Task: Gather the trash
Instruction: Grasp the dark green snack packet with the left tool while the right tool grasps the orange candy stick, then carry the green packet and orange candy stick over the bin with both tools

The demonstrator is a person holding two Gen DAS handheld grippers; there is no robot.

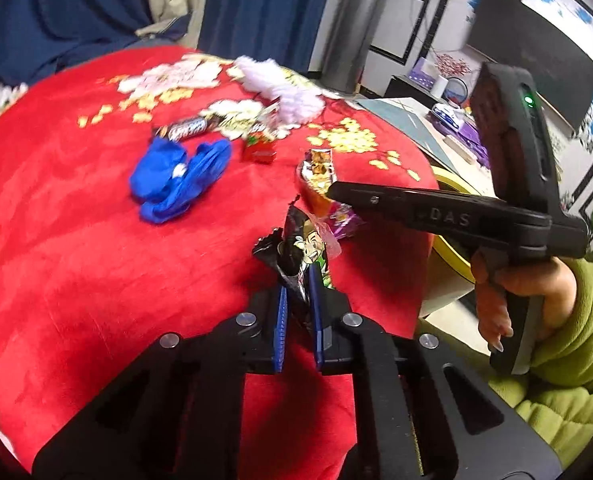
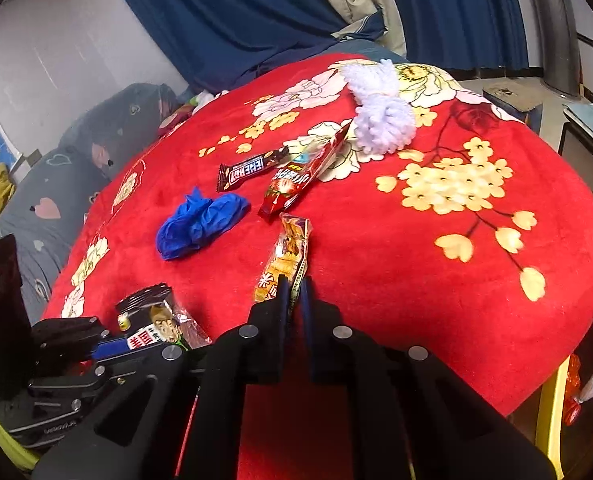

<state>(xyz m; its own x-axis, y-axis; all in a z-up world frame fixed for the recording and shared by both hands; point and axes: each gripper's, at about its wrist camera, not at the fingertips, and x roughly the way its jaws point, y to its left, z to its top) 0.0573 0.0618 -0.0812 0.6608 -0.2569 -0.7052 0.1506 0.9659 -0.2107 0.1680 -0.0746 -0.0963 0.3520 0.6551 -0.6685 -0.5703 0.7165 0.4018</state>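
A: So where did each gripper stand?

B: Both were pinching wrappers. The left gripper (image 1: 299, 300) had its blue pads pressed onto the near end of a black wrapper (image 1: 302, 252) with a cartoon figure, which stuck up and away from the tips. The right gripper (image 2: 295, 294) was pressed shut on the near end of an orange wrapper (image 2: 286, 256).

A: And which way did that one lie?

B: Its long axis ran straight ahead of the right gripper, the far end on the red blanket (image 2: 376, 300). In the left view that gripper came in from the right, held by a hand (image 1: 508, 300) in a green sleeve.

A: What was left to collect?

B: Ahead of both, on the blanket: a blue glove (image 2: 200, 220), an energy bar (image 2: 252, 168), a red packet (image 2: 296, 180), and a white yarn ball (image 2: 380, 112) farthest off. The glove looked nearer the left hand, I'd judge; the red packet lay just beyond the orange wrapper.

A: Anything unclear?

B: No bin showed in either view, so I couldn't say where the trash should go. A purple scrap (image 1: 342, 220) beside the black wrapper was half hidden under the right gripper, and a yellow edge (image 1: 452, 248) past the blanket was cut off.
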